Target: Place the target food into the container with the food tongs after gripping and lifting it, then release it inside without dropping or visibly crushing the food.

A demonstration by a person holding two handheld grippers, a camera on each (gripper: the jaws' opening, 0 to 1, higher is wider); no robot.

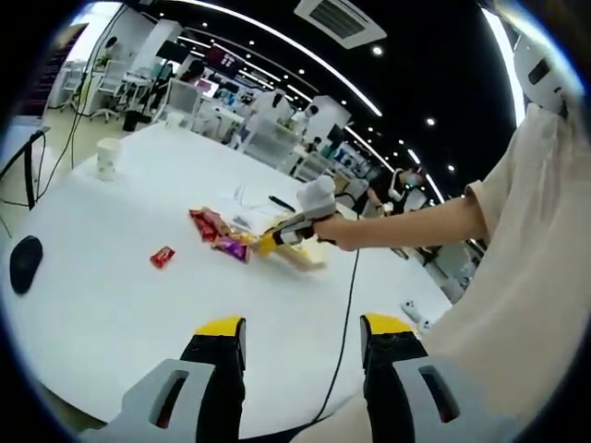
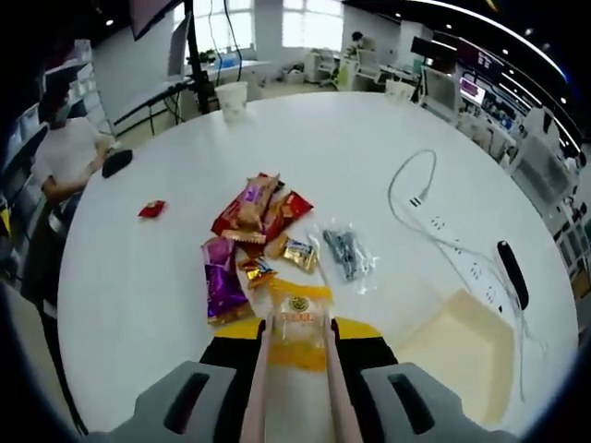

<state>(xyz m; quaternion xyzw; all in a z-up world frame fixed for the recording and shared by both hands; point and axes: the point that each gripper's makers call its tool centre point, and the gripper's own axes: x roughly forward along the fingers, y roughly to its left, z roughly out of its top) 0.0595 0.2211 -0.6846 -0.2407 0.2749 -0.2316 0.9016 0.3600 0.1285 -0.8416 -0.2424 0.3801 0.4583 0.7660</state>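
In the right gripper view my right gripper [image 2: 297, 330] is shut on a pair of pale food tongs [image 2: 258, 388]. The tong tips pinch a yellow-wrapped pastry [image 2: 297, 318] at the near edge of a snack pile [image 2: 259, 231] of red, purple and gold packets. A cream tray container [image 2: 462, 355] lies to the right of the tongs. My left gripper [image 1: 303, 325] stands open, holding nothing, above the table's near edge. From there I see the right gripper [image 1: 294, 227], on a person's arm, over the snack pile [image 1: 220, 231] beside the container [image 1: 303, 257].
The round white table [image 2: 138, 295] also carries a small red packet [image 2: 152, 209], a clear bag of grey items [image 2: 346, 251], a white power strip with cable [image 2: 443, 231], a black bar [image 2: 512, 272], a paper cup [image 2: 233, 100] and a black mouse [image 2: 117, 161]. A person [image 2: 69, 152] sits at the far left.
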